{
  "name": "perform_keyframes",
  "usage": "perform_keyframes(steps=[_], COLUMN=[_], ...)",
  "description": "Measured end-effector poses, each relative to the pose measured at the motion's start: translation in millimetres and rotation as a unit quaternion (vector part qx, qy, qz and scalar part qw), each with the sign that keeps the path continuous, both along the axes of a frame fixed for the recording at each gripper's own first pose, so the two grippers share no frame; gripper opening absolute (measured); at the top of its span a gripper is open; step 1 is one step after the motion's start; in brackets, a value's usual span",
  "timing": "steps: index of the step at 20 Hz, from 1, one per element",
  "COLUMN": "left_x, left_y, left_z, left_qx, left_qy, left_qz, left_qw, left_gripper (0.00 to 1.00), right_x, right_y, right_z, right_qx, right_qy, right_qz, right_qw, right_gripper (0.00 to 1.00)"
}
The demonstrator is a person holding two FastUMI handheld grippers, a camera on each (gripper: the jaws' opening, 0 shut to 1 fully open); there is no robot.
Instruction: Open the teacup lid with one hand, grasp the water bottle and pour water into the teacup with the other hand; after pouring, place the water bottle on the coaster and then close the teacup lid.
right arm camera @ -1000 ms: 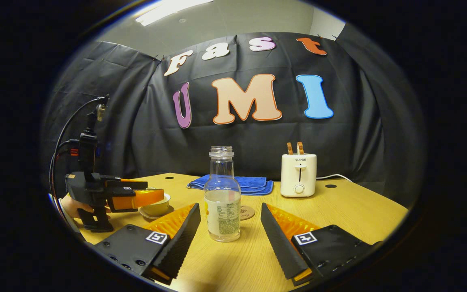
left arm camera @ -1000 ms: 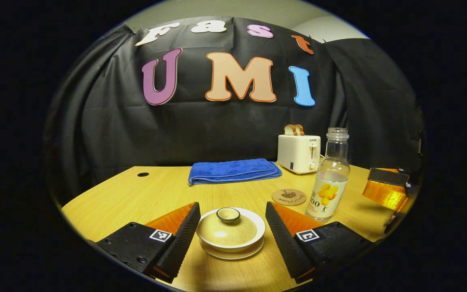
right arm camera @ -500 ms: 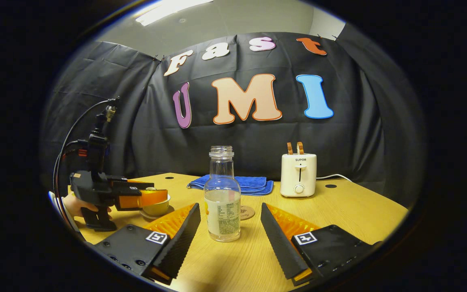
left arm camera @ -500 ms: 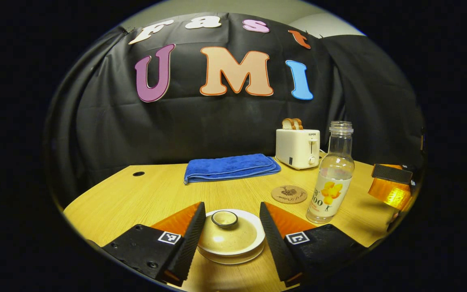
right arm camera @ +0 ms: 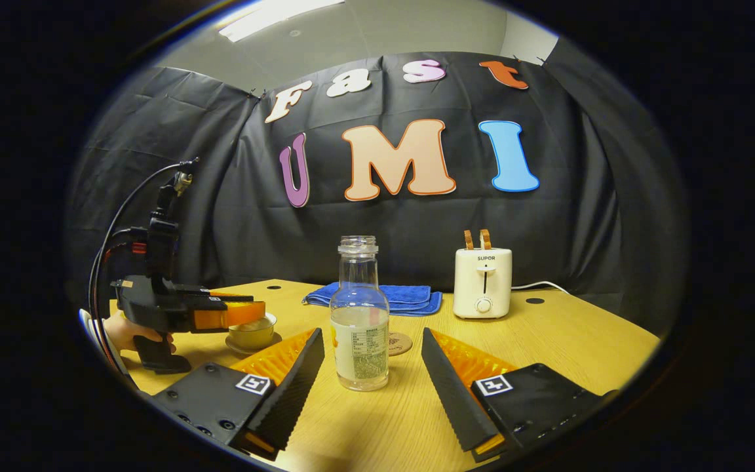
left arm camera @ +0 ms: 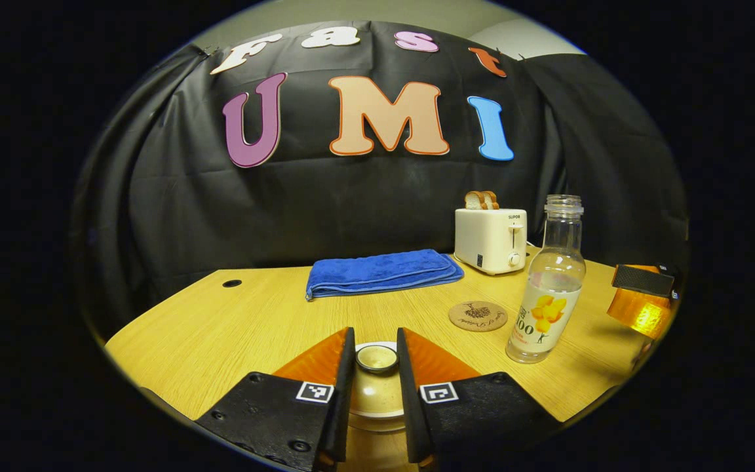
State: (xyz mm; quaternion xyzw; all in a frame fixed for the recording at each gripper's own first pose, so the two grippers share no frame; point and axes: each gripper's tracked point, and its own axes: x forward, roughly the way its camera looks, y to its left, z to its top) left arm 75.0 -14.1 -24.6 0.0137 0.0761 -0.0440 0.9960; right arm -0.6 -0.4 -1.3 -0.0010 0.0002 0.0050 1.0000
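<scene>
Since earlier, left gripper (left arm camera: 375,367) jaws narrowed, clamped on cream teacup lid (left arm camera: 377,358) knob; right gripper (right arm camera: 369,370) jaws apart.

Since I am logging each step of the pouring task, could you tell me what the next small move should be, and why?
Probably lift the left gripper straight up to take the lid off the teacup. Its fingers appear closed on the lid's knob, while the lid sits on the cup. The water bottle stands upright between the open fingers of the right gripper, ungrasped, so pouring should wait until the cup is open.
</scene>
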Motion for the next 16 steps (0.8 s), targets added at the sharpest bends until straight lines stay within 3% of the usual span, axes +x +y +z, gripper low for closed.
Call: perform_keyframes(steps=[3,4,8,9,15,16], left_x=[-1.1,-0.8,-1.4,-1.3,-7.1,-8.9], left_y=[1.9,2.6,4.7,4.6,13.4,15.2], left_z=[3.7,4.4,5.5,5.8,14.7,14.6], left_qx=[-0.006,-0.008,-0.016,-0.017,-0.027,-0.026], left_qy=[-0.008,-0.011,-0.017,-0.018,-0.043,-0.046], left_qz=[0.000,0.001,0.005,0.005,0.019,0.021], left_qw=[1.000,1.000,1.000,1.000,0.998,0.998], left_gripper=[0.29,0.29,0.29,0.29,0.29,0.29], right_x=[0.7,1.0,6.6,9.1,22.8,25.5], right_y=[0.4,1.0,7.0,7.7,11.5,11.1], right_z=[-0.5,-0.4,-2.3,-3.1,-7.5,-9.2], right_qx=[0.001,0.000,0.001,0.001,0.001,0.001], right_qy=[0.001,0.001,0.004,0.006,0.021,0.027], right_qz=[0.001,0.002,0.016,0.018,0.019,0.018], right_qw=[1.000,1.000,1.000,1.000,1.000,0.999], right_gripper=[0.92,0.96,0.92,0.96,0.92,0.96])
